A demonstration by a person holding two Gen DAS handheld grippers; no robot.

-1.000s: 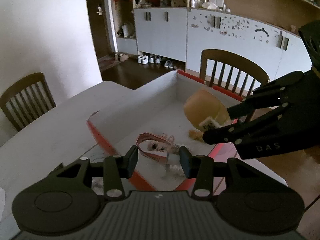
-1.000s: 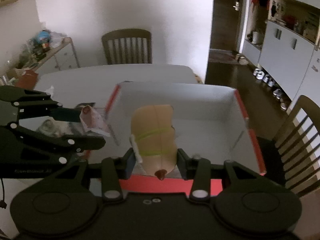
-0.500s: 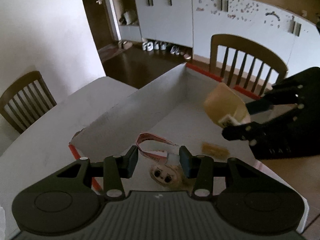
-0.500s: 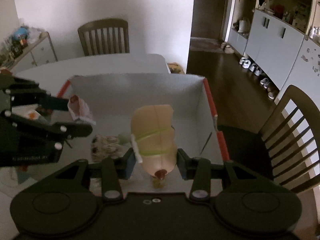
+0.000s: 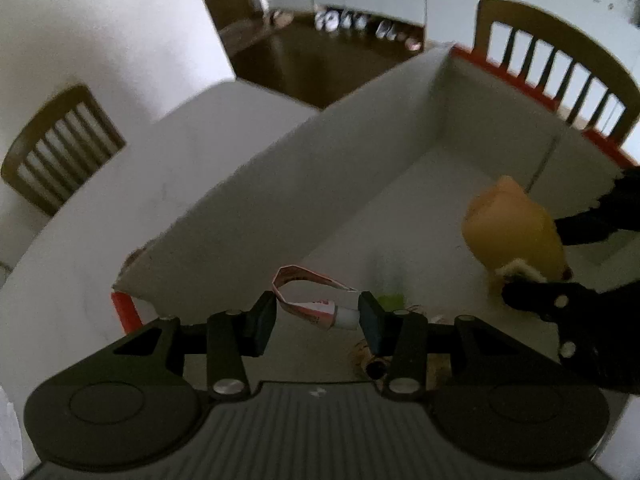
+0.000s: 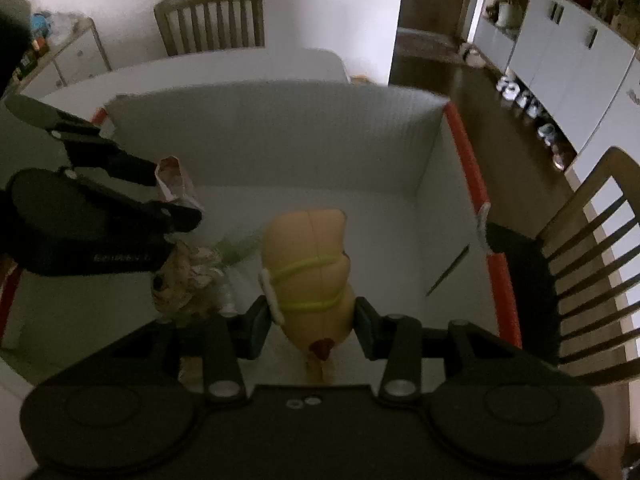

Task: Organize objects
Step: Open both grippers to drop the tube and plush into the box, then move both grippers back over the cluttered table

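A doll in the box lies half hidden under the left gripper; green blur beside it stays unreadable; shoes smear; the chair runs off-frame.

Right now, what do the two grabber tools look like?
Both tools, left and right, are matte black plastic with two short dark fingers on jointed links fixed with silver screws. Each has a ribbed body, round discs on both sides, and faint lettering on its side.

The box stands on the table, chairs behind and to its right. Inside, a doll lies left of the plush toy; the tube hangs over the box's left part.
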